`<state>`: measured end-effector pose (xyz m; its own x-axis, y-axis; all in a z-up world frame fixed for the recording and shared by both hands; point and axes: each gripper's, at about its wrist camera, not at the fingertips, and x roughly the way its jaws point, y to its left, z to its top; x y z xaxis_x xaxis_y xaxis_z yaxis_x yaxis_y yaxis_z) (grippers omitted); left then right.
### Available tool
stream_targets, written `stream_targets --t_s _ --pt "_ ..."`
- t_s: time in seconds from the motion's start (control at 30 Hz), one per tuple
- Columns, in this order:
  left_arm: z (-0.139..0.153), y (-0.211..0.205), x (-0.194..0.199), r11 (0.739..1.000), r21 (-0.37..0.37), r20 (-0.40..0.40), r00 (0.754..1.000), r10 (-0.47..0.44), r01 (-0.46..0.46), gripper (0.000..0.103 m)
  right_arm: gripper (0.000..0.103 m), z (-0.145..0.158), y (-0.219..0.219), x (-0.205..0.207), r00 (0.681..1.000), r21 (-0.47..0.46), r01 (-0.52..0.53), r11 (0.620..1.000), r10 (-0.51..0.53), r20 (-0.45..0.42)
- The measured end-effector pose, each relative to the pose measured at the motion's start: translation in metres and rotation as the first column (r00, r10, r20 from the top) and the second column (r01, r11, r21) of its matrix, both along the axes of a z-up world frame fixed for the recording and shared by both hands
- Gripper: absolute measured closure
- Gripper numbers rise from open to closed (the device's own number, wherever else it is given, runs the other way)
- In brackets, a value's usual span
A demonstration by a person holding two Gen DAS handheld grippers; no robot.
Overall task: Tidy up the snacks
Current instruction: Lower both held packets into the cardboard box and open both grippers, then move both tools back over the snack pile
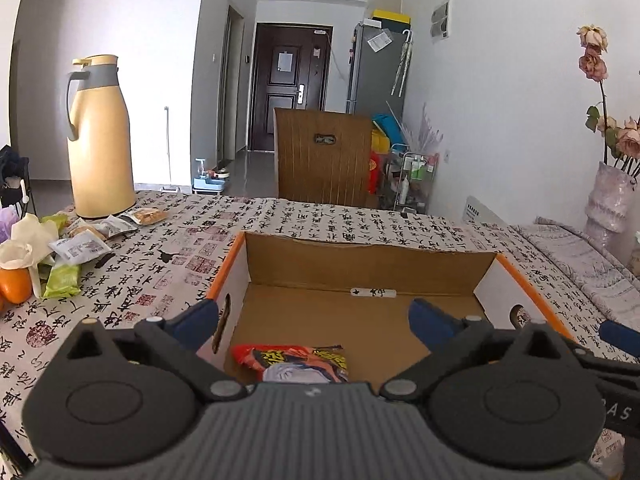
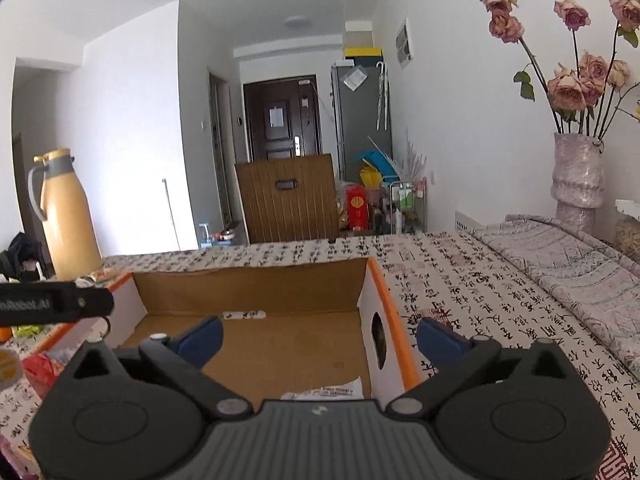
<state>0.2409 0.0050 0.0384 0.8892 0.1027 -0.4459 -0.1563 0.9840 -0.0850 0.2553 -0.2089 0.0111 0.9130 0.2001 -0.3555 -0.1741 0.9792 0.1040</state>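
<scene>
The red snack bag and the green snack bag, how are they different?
The red snack bag lies inside the cardboard box, while the green snack bag lies outside on the tablecloth. The red one is alone in its corner; the green one sits in a pile with white packets, beside an orange. Both lie flat, and no hand-held gripper holds either.

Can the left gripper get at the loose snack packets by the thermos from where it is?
Probably yes. The left gripper is open and empty over the cardboard box; the snack packets lie uncovered on the tablecloth to its left, nothing between.
</scene>
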Motion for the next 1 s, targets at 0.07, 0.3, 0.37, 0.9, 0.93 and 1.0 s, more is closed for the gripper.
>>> stream_targets --t_s 0.07,0.3,0.37,0.9,0.93,1.0 --pt "0.001 0.0 -0.001 1.0 0.0 0.004 1.0 -0.003 0.003 0.0 0.0 0.001 0.0 0.0 1.0 0.003 -0.002 1.0 0.002 -0.001" --pt "0.009 -0.004 -0.006 1.0 0.0 0.012 1.0 -0.006 0.006 0.0 0.0 0.007 -0.004 -0.001 1.0 0.021 -0.001 1.0 0.001 0.006" --pt "0.015 -0.005 -0.01 1.0 0.003 0.017 1.0 -0.007 0.007 0.0 0.0 0.013 -0.004 -0.005 1.0 0.02 0.0 1.0 -0.001 0.021" --pt "0.051 -0.004 -0.074 1.0 0.024 0.093 0.996 -0.014 0.012 0.0 0.0 0.039 -0.001 -0.071 0.997 -0.009 -0.024 1.0 0.024 0.074" --pt "0.051 -0.003 -0.08 1.0 0.024 0.094 0.995 -0.015 0.013 0.0 0.0 0.039 -0.001 -0.077 0.997 -0.011 -0.028 1.0 0.029 0.074" --pt "0.051 -0.001 -0.091 1.0 0.021 0.096 0.995 -0.017 0.015 0.0 0.0 0.038 0.0 -0.089 0.997 -0.019 -0.036 0.999 0.037 0.073"
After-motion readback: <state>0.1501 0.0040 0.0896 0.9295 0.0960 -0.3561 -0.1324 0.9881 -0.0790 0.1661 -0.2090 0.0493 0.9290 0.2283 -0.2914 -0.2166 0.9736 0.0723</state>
